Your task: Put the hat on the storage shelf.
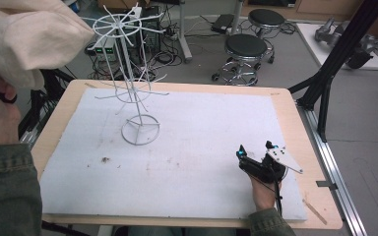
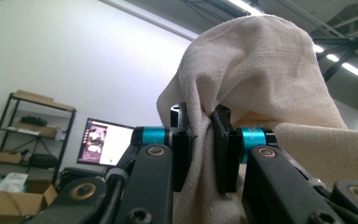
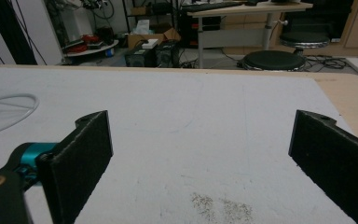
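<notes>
- While the cream cloth is held high at the left edge of the high view, the step in hand is judged to be a carrying one: the fabric has been lifted clear of the tabletop and is probably meant for the white wire rack, over whose arms it could be hung.
- The tabletop, a pale wood board, is covered by a large white mat marked with a few small brown specks; the rack stands upright on its ring base at the mat's far left.
- The room behind is seen to hold black round stools, cables on a grey floor, a black frame at the right and, in the left claw's view, shelving and a lit monitor against a white wall.
- The cloth is bunched and draped over the left claw, whose jaws are closed tight on a fold of it, the rest hanging down around them.
- The right claw is rested low on the mat near the front right corner, its jaws spread wide with nothing between them.
- For the next move, the cloth would need to be brought across above the rack's top ring and lowered so that a fold catches an arm before the grip is eased; the free claw could be used to spread the fabric.
</notes>
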The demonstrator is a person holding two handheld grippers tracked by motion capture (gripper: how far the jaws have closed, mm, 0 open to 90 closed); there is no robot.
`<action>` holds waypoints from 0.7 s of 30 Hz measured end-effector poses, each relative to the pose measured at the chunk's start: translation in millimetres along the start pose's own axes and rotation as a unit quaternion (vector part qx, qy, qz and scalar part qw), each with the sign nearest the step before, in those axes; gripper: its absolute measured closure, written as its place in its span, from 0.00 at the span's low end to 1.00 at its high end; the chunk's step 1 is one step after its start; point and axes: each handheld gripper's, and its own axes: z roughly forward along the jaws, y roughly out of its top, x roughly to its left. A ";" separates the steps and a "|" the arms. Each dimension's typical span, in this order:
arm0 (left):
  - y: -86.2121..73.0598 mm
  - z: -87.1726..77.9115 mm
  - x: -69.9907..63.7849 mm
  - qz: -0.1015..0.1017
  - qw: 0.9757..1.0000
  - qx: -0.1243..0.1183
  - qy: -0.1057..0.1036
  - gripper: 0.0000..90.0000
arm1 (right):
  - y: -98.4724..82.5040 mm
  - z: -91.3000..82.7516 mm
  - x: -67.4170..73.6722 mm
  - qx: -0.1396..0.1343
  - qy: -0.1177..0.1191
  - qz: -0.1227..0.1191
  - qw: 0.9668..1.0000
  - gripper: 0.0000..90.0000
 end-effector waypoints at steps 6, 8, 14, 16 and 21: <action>-0.3 14.1 -11.5 -0.001 1.000 -0.001 -0.009 0.89 | 0.1 -0.4 -0.2 -0.001 0.001 -0.001 1.000 0.06; -1.1 17.7 -13.5 -0.003 1.000 -0.002 -0.012 0.89 | 0.2 -0.2 -0.4 0.000 0.001 0.000 1.000 0.06; -8.4 29.7 -16.8 -0.006 1.000 -0.002 -0.012 0.88 | 0.3 0.1 0.0 -0.001 0.003 -0.002 1.000 0.06; -14.9 36.5 -17.8 -0.002 1.000 0.001 -0.006 0.88 | 0.3 -0.2 0.3 -0.001 0.004 -0.002 1.000 0.06; -23.7 43.4 -17.8 -0.007 1.000 0.005 -0.007 0.88 | 0.1 0.0 -0.1 0.003 0.007 0.000 1.000 0.06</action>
